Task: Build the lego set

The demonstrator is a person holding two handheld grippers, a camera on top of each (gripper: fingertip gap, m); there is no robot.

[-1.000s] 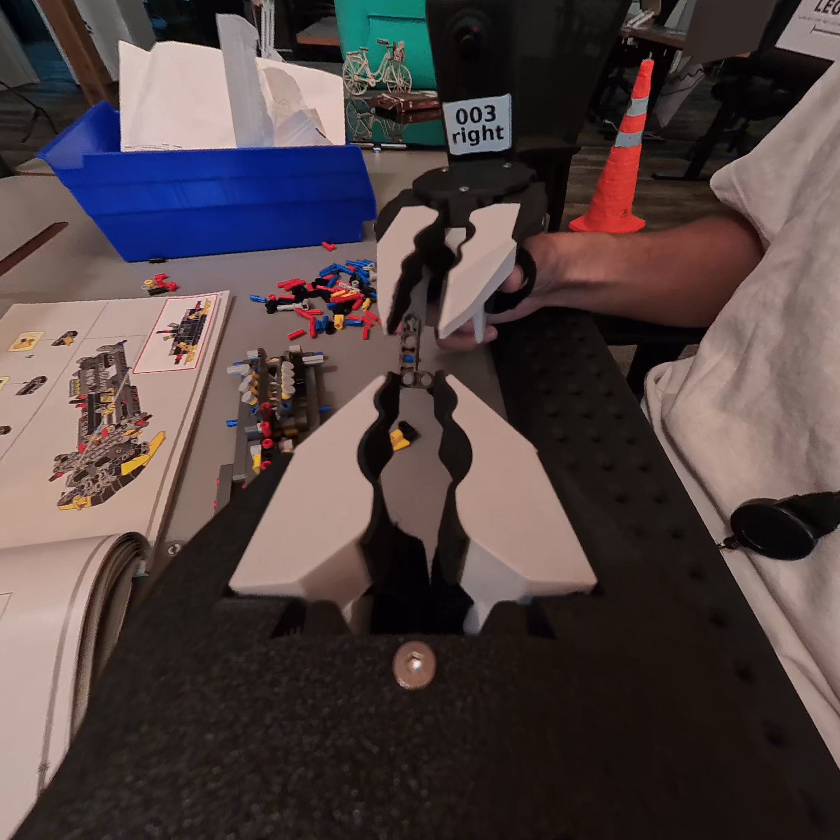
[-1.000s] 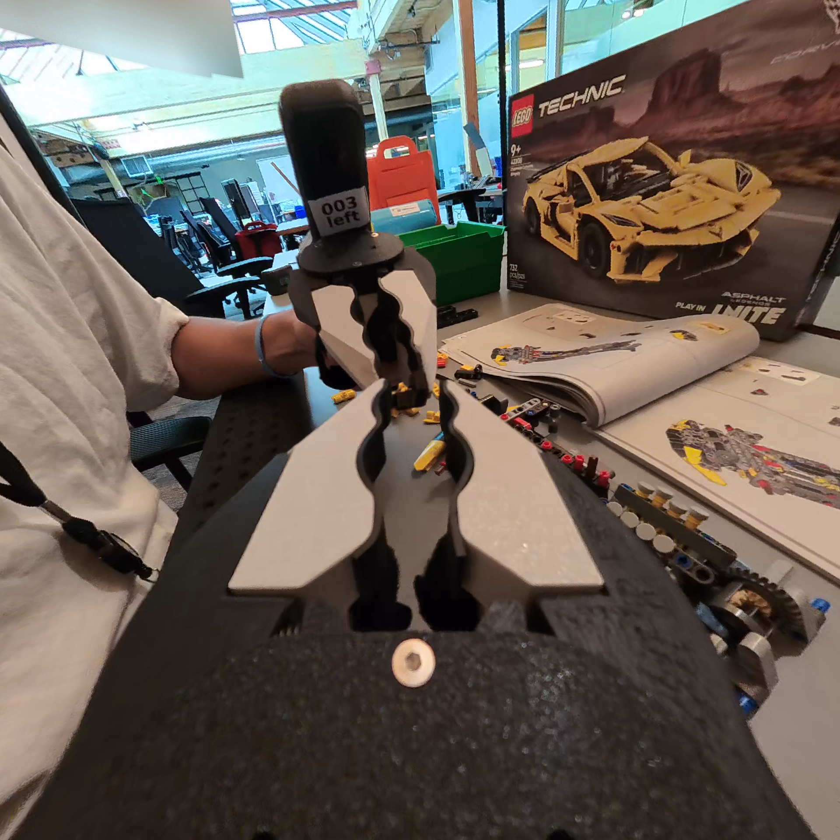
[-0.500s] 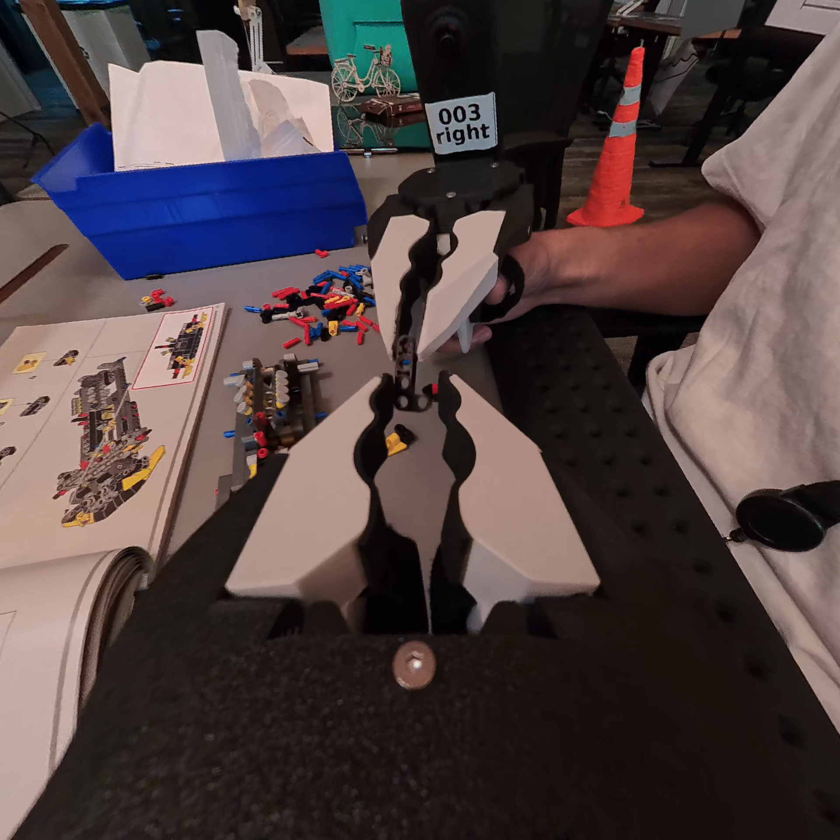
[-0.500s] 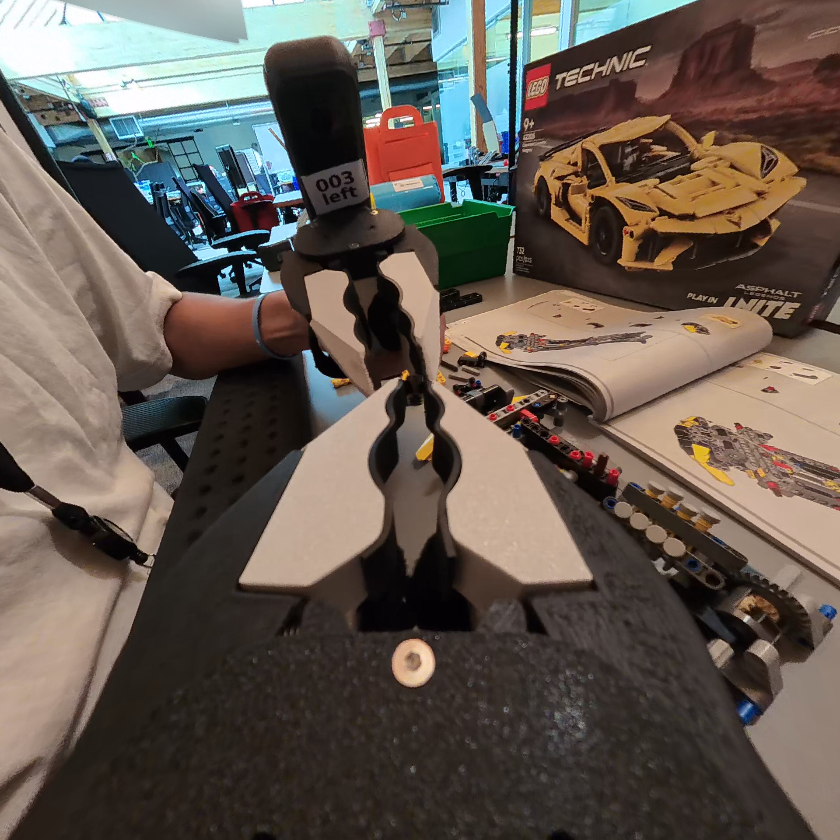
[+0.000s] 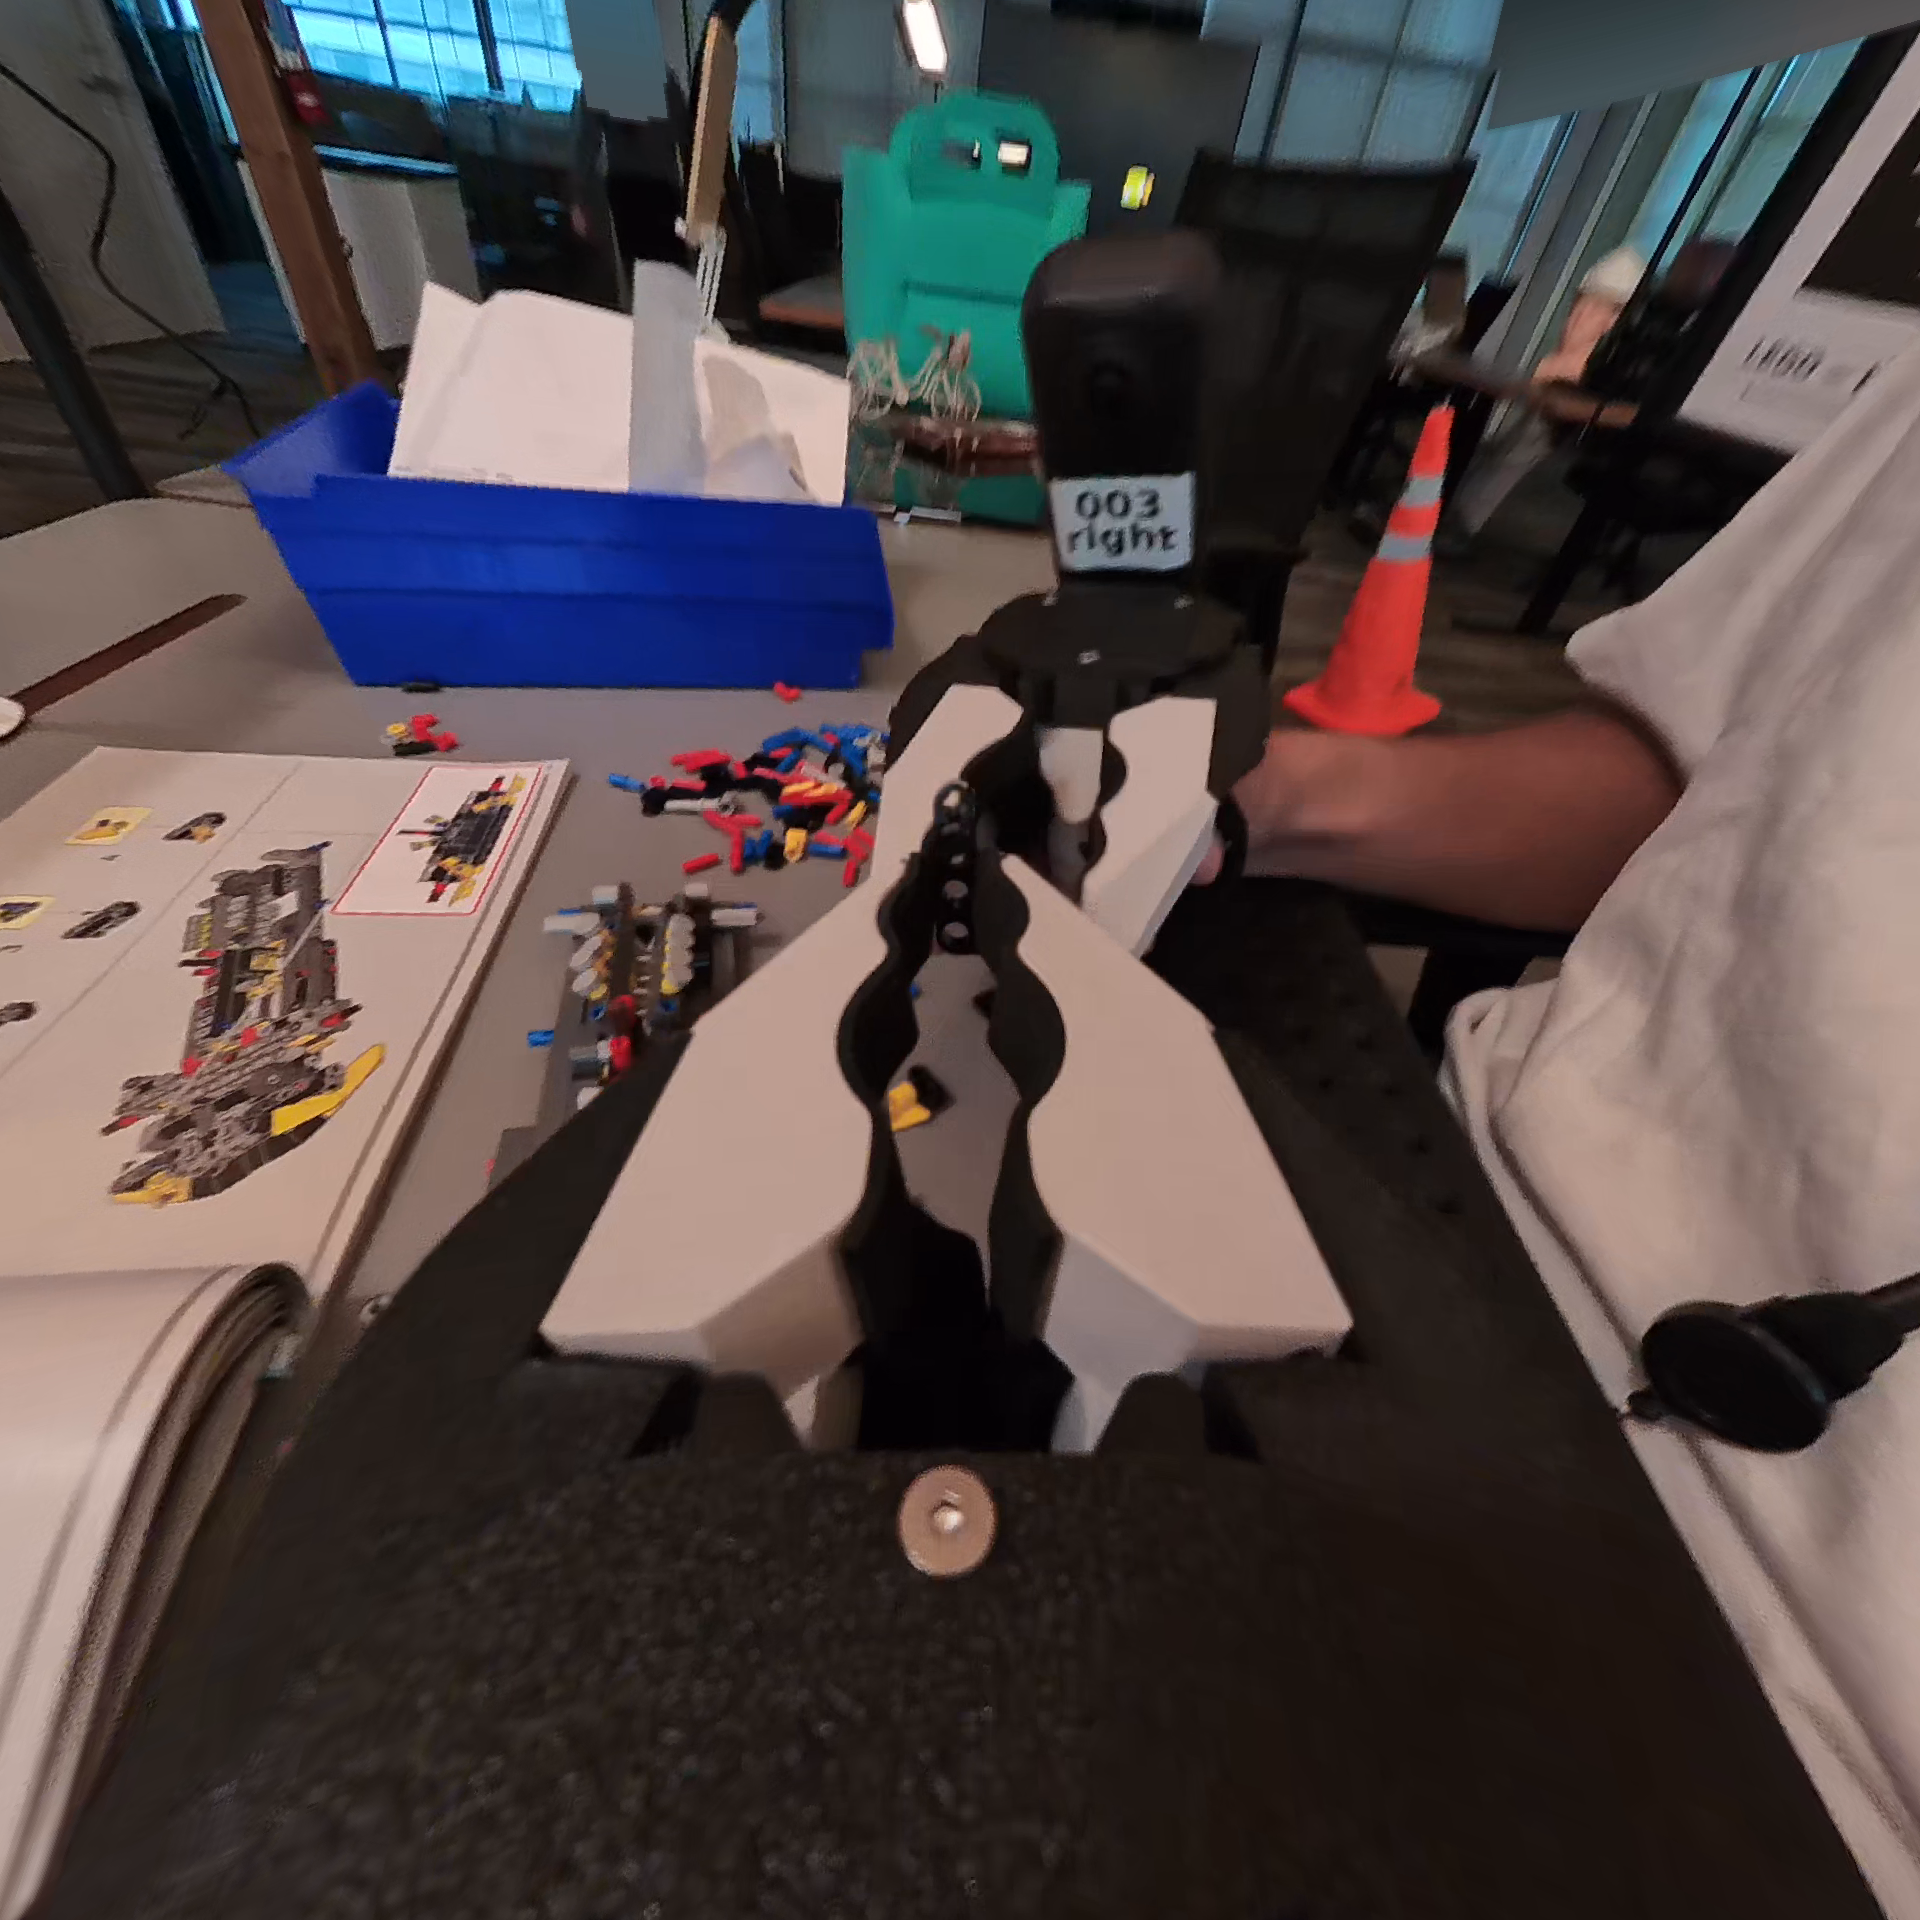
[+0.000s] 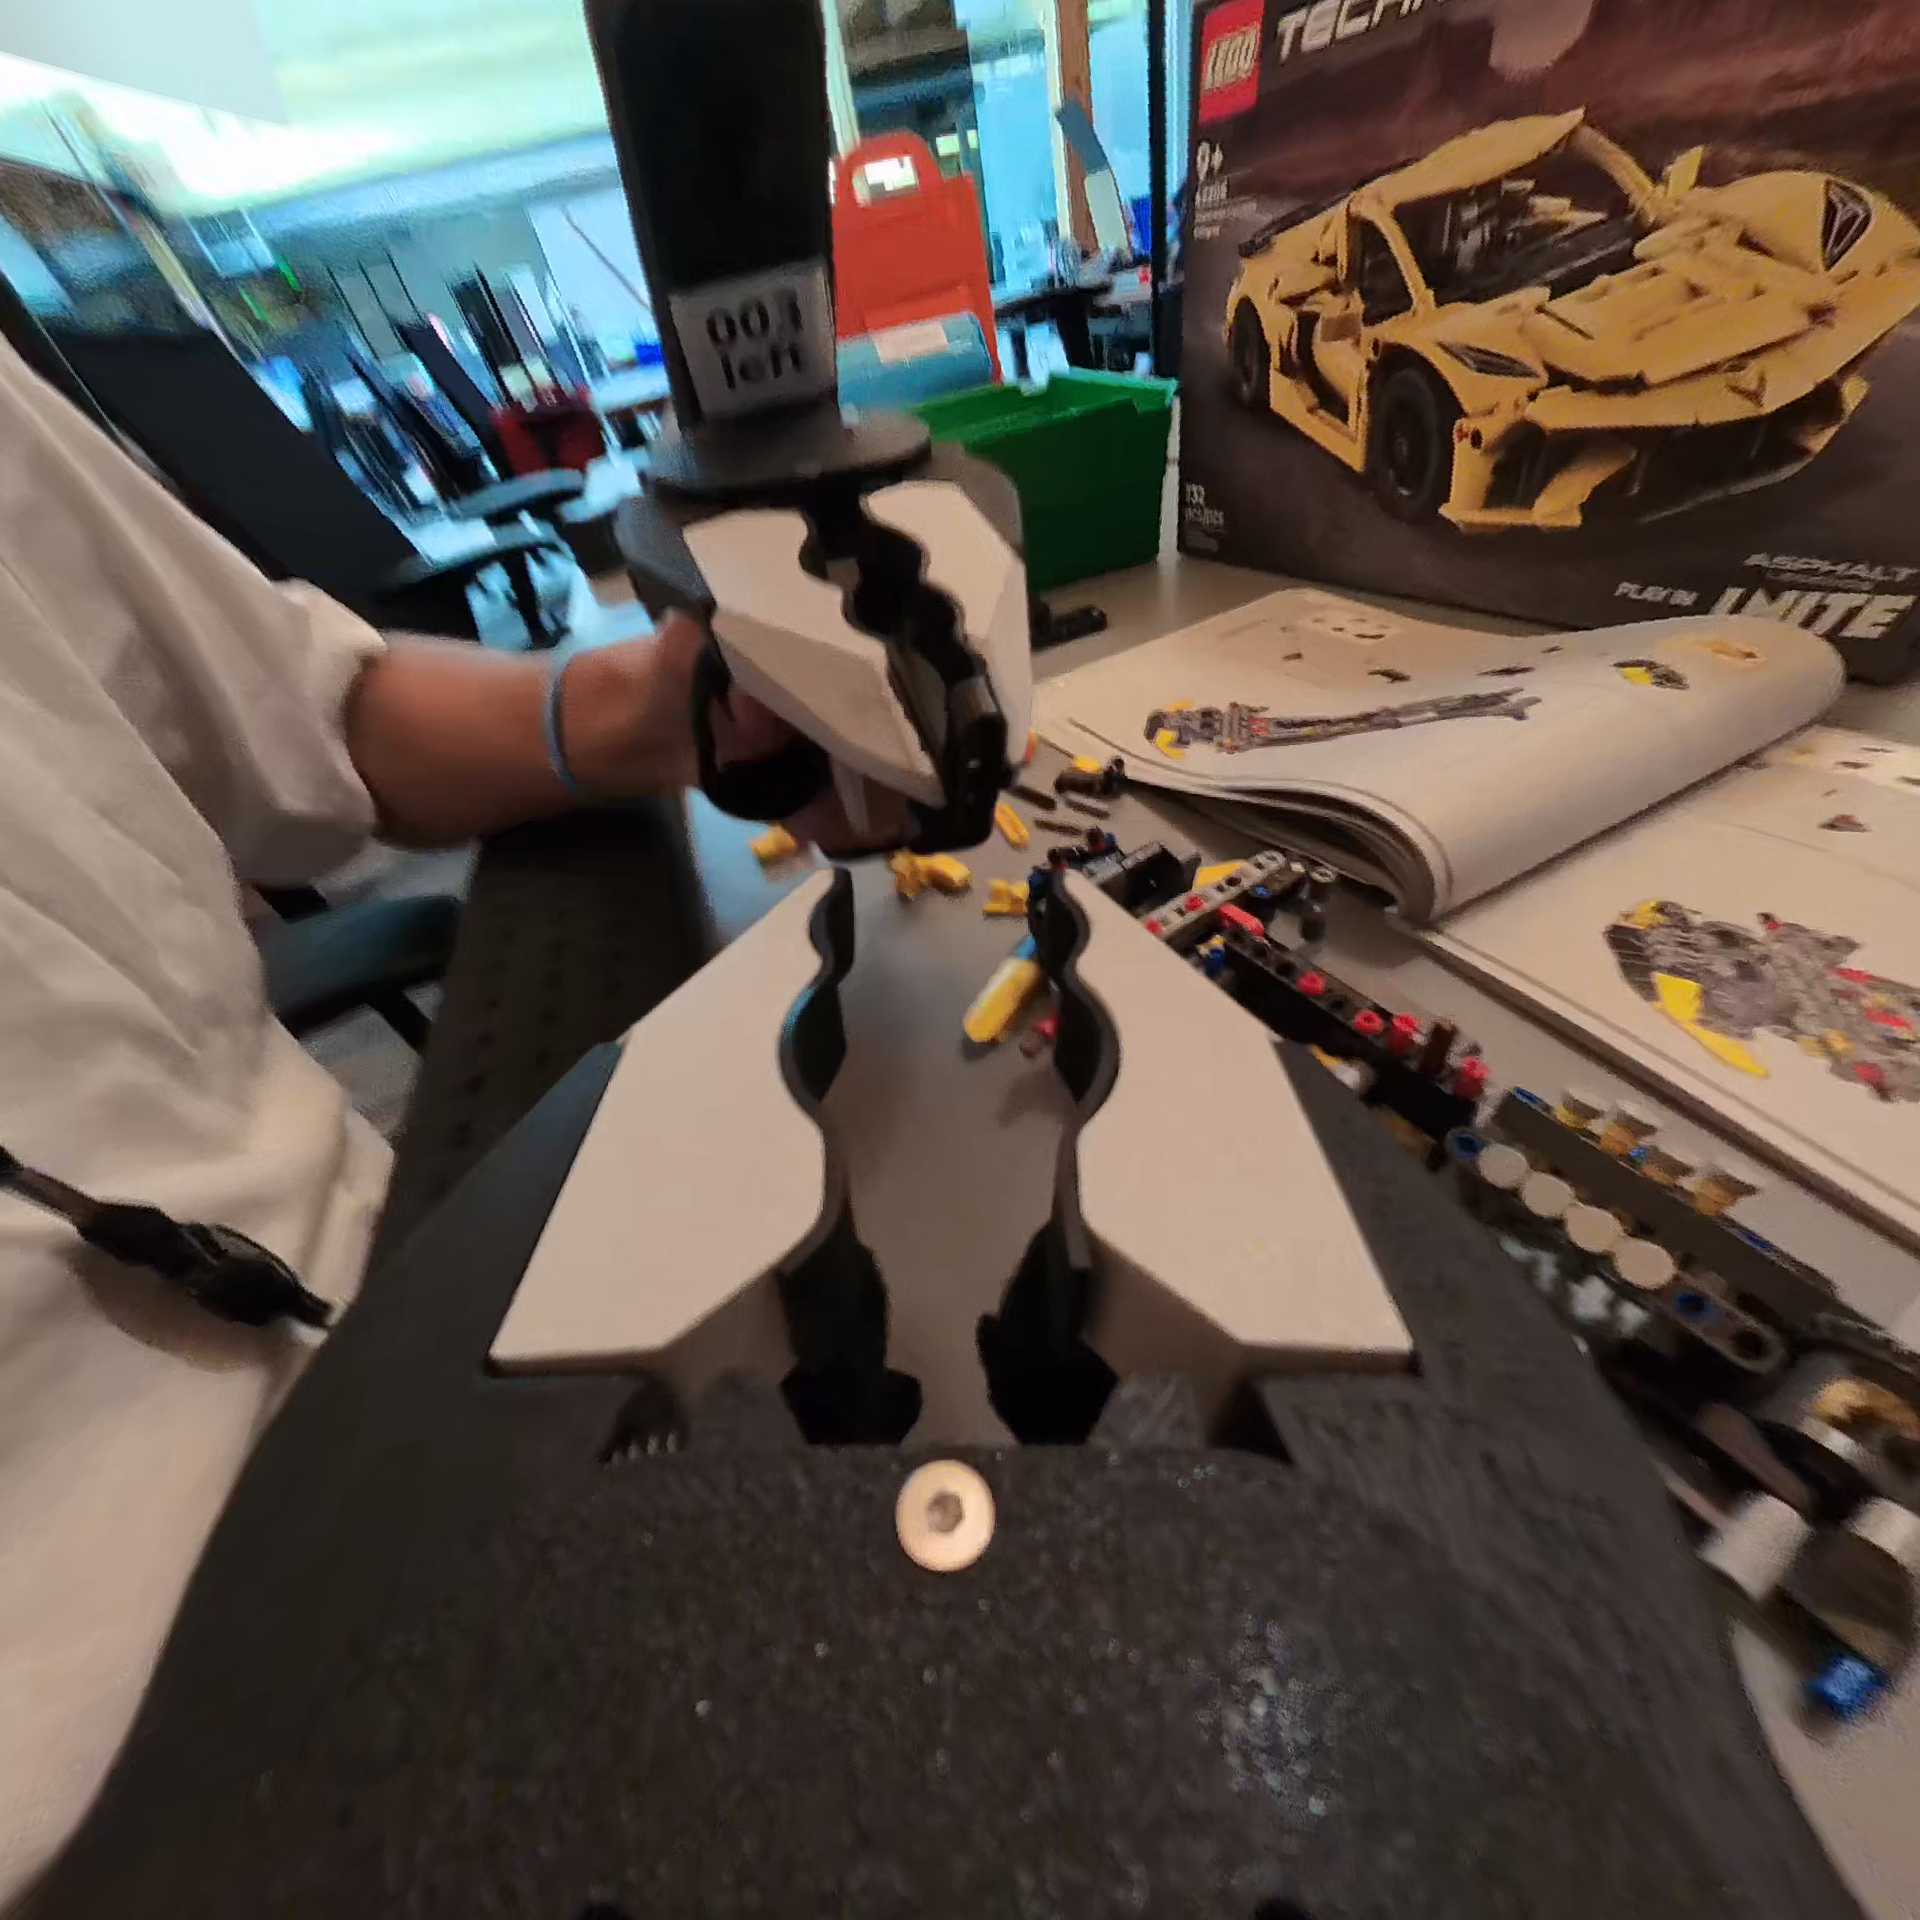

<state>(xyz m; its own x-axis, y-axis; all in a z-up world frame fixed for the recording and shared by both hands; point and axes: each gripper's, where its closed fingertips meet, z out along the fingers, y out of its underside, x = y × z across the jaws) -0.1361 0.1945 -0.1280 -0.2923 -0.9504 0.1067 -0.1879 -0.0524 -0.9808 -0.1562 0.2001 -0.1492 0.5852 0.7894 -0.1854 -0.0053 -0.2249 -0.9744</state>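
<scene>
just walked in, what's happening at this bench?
A person is building a Lego set with a handheld claw in each hand. The left claw is shut on a short black holed beam, held above the table. The right claw is open and holds nothing. A part-built chassis lies beside the open instruction book, with loose pins scattered near the blue bin.

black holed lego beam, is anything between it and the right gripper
Nothing visible does. The black holed lego beam is clamped in the left gripper, and the open right gripper faces it across open air. The loose yellow pieces lie lower, on the grey table.
</scene>
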